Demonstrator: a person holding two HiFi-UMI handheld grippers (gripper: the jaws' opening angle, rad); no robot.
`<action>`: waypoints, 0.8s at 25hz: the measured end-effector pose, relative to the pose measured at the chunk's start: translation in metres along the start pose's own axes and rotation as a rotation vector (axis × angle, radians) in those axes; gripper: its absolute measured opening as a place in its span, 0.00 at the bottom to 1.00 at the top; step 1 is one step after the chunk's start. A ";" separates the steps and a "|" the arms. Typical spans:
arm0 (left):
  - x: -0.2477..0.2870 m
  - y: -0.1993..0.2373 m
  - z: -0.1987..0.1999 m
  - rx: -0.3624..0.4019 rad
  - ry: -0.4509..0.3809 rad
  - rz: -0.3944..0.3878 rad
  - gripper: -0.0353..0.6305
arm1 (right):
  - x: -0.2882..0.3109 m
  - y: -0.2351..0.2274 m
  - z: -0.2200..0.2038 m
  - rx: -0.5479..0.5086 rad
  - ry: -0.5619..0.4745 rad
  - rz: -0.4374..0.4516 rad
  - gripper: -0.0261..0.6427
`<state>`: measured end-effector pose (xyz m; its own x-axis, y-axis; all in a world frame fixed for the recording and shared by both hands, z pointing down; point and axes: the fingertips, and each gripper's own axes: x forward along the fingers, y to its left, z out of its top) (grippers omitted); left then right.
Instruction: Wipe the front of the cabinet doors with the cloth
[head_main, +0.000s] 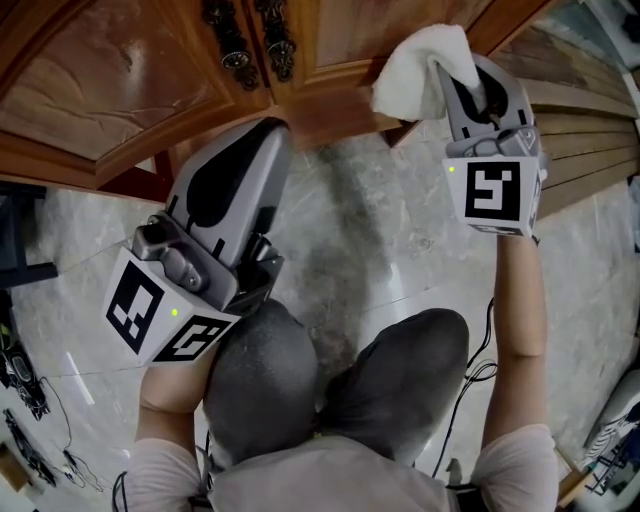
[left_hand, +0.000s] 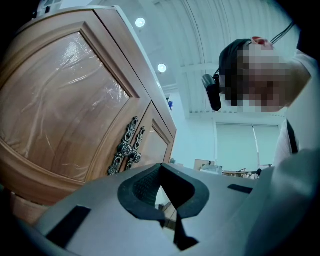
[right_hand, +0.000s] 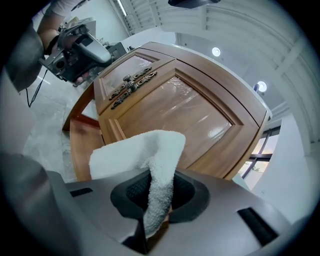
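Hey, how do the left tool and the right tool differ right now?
The right tool clamps a white cloth; the left tool holds nothing. The left tool is by the left door, the right tool by the right door. Both are grey, with marker cubes.

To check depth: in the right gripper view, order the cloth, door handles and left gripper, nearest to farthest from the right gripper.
1. cloth, held in the jaws.
2. door handles, mid-cabinet.
3. left gripper, upper left.
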<state>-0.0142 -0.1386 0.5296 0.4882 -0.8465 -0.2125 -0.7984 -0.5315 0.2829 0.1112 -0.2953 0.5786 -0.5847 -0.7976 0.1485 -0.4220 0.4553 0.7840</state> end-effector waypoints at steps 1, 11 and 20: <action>0.001 -0.001 -0.001 0.000 0.003 -0.001 0.08 | 0.000 -0.003 -0.005 0.014 0.005 -0.011 0.14; 0.012 0.001 -0.013 0.000 0.023 0.002 0.08 | -0.004 -0.026 -0.037 0.041 0.050 -0.056 0.14; 0.020 0.013 -0.024 -0.024 0.040 -0.010 0.08 | -0.009 -0.032 -0.047 0.063 0.070 -0.086 0.14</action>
<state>-0.0061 -0.1632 0.5510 0.5098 -0.8416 -0.1784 -0.7853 -0.5399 0.3030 0.1627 -0.3216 0.5803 -0.4956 -0.8593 0.1263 -0.5123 0.4066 0.7564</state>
